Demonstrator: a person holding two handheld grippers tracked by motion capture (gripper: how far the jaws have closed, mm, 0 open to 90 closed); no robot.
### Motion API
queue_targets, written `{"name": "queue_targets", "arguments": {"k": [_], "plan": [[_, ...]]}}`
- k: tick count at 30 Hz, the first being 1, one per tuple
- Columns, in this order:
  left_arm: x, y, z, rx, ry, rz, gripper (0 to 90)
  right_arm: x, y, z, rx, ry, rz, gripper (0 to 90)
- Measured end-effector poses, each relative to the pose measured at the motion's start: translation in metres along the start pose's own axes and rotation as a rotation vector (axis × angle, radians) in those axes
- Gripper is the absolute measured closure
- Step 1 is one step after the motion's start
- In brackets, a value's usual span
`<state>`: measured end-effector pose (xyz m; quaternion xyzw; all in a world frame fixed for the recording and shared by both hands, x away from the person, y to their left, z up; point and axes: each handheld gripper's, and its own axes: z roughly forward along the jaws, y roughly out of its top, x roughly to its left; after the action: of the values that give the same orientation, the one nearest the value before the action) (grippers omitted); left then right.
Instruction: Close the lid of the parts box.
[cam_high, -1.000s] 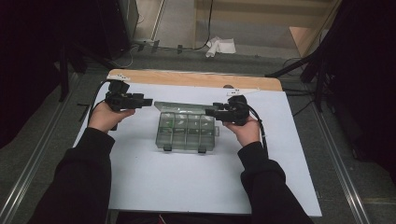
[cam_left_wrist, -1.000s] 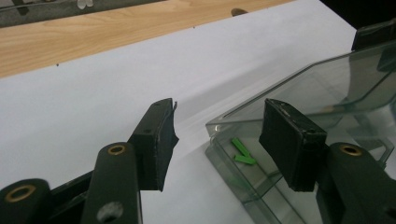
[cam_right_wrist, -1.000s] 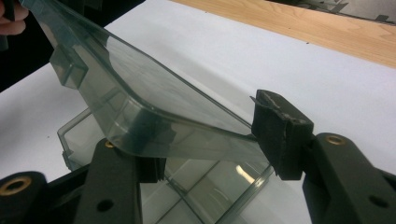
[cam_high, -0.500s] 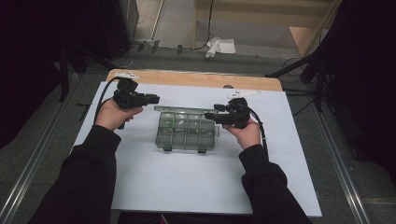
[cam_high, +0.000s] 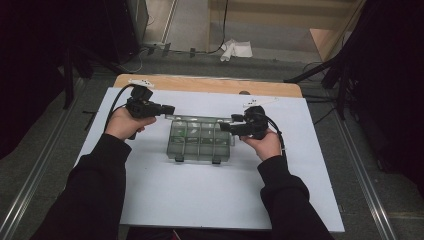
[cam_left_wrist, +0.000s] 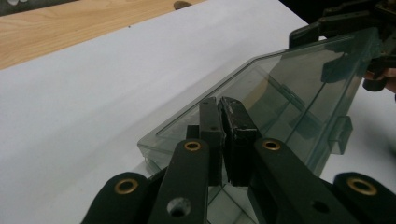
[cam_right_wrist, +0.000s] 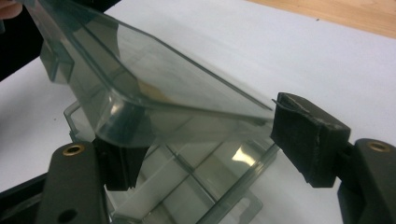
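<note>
Clear plastic organizer box (cam_high: 200, 142) with small divided compartments is sitting near the middle of a white tabletop (cam_high: 200, 200), and its transparent hinged lid (cam_left_wrist: 299, 88) is standing tilted partway open above the compartments. A person in dark sleeves is holding one gripper in each hand, one at each end of the lid. The left gripper (cam_high: 167, 110) is reaching in at the box's far left corner; in the left gripper view its jaws are pressing tightly together on the edge of the lid, clamping it. The right gripper (cam_high: 226, 126) is sitting at the box's right end; in the right gripper view the lid's corner is lying between its jaws, which have just been opening and are now standing apart, one pad against the corner and the other just off the lid's edge, so this gripper is not clamping. A strip of bare wood (cam_high: 210, 84) is showing along the tabletop's far edge, beyond the white surface
</note>
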<state>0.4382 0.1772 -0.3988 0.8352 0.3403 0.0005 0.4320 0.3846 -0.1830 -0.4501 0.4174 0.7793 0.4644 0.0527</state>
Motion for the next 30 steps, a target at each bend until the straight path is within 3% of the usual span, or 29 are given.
{"name": "queue_targets", "arguments": {"k": [4, 13, 22, 30], "plan": [[0.003, -0.003, 0.0, -0.006, -0.008, -0.012, 86.9, 0.0, -0.004, -0.004, 0.013, -0.002, 0.0, 29.2], [-0.001, -0.004, 0.003, 0.001, -0.008, 0.016, 86.8, -0.01, -0.014, -0.024, 0.005, -0.022, 0.03, 30.4], [-0.002, -0.007, 0.002, 0.005, -0.003, 0.023, 86.8, -0.024, -0.017, -0.045, -0.02, -0.03, 0.063, 42.8], [-0.005, -0.012, 0.0, -0.005, -0.01, 0.021, 86.7, -0.018, -0.006, -0.046, -0.031, -0.039, 0.054, 57.1]]}}
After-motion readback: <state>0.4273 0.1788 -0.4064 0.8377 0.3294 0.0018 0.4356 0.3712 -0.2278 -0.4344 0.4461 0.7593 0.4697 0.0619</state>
